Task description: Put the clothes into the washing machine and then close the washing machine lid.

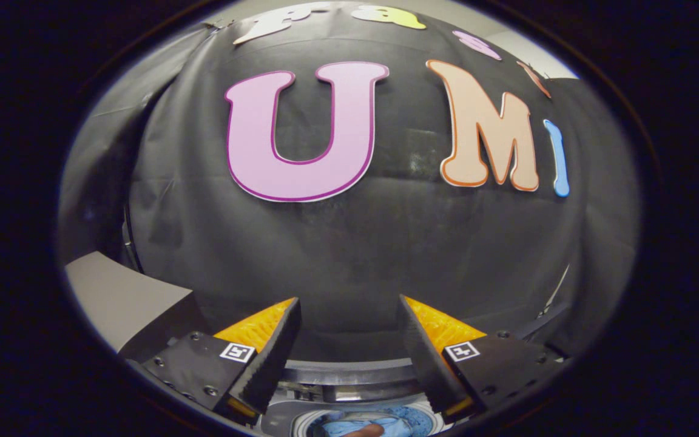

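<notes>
The gripper has its fingers spread apart, grasping nothing, facing the black cloth wall. Below them, light blue clothes lie inside the round-rimmed washing machine.

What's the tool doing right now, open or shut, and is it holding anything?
Tool: open, fingers spread apart and holding nothing, raised above the washing machine, where blue clothes lie in the drum below.

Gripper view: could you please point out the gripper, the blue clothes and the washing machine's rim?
gripper [348,331]: gripper view, midway between its open fingertips.
blue clothes [398,419]: gripper view, cloth inside the drum.
washing machine [349,371]: gripper view, its rim.
</notes>
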Demonstrator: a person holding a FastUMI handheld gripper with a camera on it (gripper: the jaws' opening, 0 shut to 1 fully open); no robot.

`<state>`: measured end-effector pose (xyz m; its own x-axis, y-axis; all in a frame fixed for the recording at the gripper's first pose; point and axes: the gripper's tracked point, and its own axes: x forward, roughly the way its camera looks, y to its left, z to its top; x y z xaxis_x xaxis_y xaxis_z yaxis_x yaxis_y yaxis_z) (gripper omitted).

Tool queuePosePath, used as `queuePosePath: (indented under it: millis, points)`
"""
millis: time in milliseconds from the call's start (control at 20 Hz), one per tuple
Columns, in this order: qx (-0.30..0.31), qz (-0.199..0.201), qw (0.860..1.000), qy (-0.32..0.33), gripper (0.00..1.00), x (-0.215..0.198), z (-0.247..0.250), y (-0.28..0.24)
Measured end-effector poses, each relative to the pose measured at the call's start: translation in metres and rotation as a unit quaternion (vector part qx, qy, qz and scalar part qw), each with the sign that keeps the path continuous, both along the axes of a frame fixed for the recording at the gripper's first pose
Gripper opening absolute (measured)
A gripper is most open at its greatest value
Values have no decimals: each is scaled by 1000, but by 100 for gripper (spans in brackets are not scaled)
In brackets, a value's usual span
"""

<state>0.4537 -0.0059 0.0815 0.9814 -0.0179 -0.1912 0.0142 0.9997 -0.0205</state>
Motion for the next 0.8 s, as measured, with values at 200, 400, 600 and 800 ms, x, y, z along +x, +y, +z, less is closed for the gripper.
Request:
queuePosePath:
  millis: [200, 400, 600, 800]
  points:
    - [-1, 7, 1000, -7, 98, -7, 0, 0]
    - [-1, 2, 1000, -8, 98, -15, -2, -2]
    - [0, 3, 1000, -13, 98, -20, -3, -4]
    - [-1, 3, 1000, -14, 98, -24, -6, -5]
